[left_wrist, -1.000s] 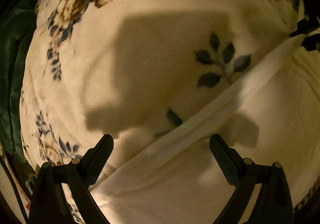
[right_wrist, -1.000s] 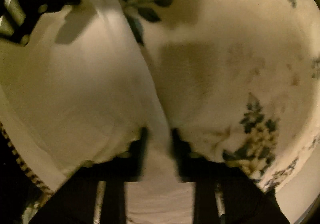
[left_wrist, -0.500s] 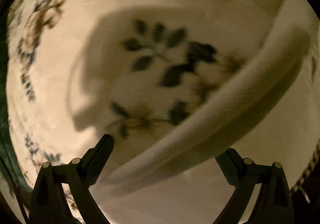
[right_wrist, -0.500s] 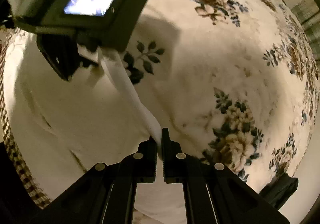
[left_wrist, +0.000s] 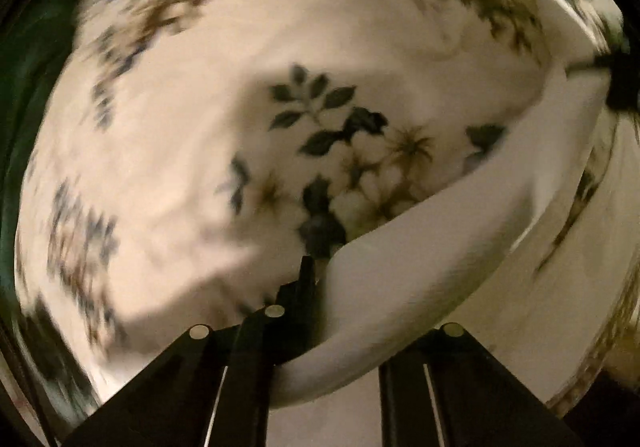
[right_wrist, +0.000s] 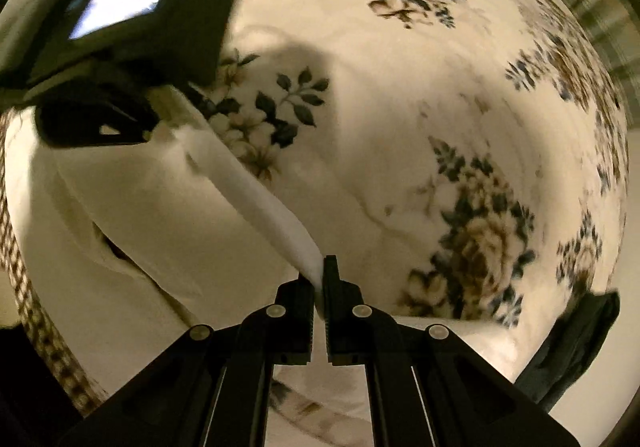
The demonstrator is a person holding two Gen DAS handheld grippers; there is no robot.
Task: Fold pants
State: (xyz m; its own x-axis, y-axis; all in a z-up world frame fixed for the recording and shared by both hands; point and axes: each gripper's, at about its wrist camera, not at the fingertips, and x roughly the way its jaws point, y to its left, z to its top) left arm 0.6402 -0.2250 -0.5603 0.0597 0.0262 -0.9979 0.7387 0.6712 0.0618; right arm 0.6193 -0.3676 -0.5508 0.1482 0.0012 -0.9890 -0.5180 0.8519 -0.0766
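The white pants (right_wrist: 132, 215) lie on a cream floral blanket (right_wrist: 420, 135). My right gripper (right_wrist: 319, 275) is shut on the pants' edge, which stretches as a raised band (right_wrist: 256, 191) up-left to my left gripper (right_wrist: 92, 119). In the left wrist view my left gripper (left_wrist: 320, 279) is shut on the same white band (left_wrist: 432, 247); cloth hides its right finger. The band curves away to the right, where the right gripper (left_wrist: 620, 87) shows as a dark blur.
The floral blanket (left_wrist: 168, 151) fills both views. A checked cloth edge (right_wrist: 36, 327) borders the pants at lower left. A dark green object (right_wrist: 576, 347) lies at the blanket's right edge, and another dark green mass (left_wrist: 28, 67) at the far left.
My left gripper has shut on the pants' edge, where it was open before. Both grippers have lifted the edge off the blanket, and it now hangs taut between them.
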